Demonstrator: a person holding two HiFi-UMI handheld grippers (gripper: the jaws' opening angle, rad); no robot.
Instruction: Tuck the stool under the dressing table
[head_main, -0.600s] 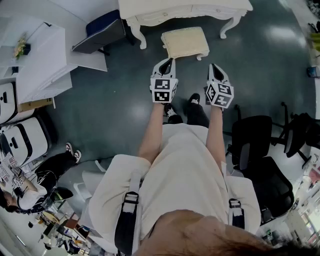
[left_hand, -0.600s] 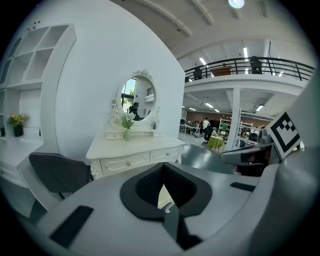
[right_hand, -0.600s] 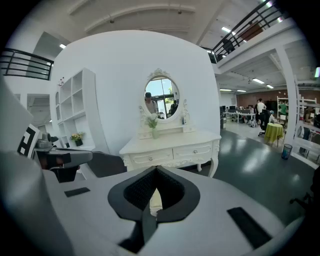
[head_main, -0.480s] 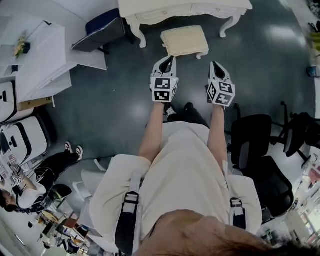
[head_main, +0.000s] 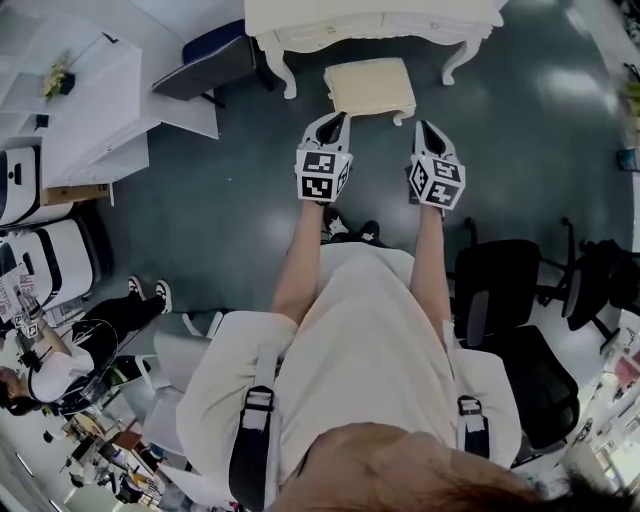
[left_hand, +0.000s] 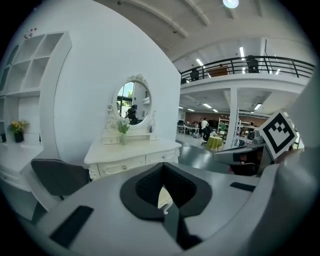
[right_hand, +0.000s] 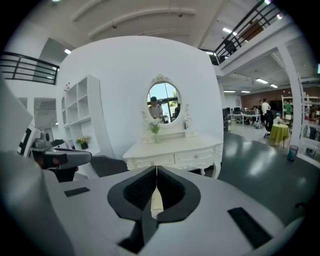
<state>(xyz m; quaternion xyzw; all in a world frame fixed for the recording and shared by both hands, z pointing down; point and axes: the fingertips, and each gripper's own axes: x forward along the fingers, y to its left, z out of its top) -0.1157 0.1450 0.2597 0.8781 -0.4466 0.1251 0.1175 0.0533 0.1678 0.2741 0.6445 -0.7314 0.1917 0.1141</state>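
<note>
Both the left tongs (head_main: 337, 122) and the right tongs (head_main: 425, 128) are fully closed and hold nothing. They are held side by side, aimed toward 12 o'clock.

The stool (head_main: 369, 86) stands on the floor (head_main: 520, 120) just beyond their tips. It sits in front of the dressing table (head_main: 372, 18), between that table's two front legs, and most of the seat is not yet under it.

We judge the stool to be fairly light: a soft cream cushion on a stiff white frame with curved legs. The glossy floor should let it slide. The cushion would give under pressure, so we would set the closed tips against the hard seat rail, one near each near corner. We would push low and evenly, since uneven pressure could turn the stool into a table leg.

The head view alone shows the whole seat, the opening between the legs and how the tongs line up with it. The two gripper views show only a pale sliver of the stool past the tips. In return they show the table's front: the drawers (right_hand: 175, 159), the oval mirror (right_hand: 163, 102) and a vase of flowers (right_hand: 156, 134) on top. The head view shows none of these.
</note>
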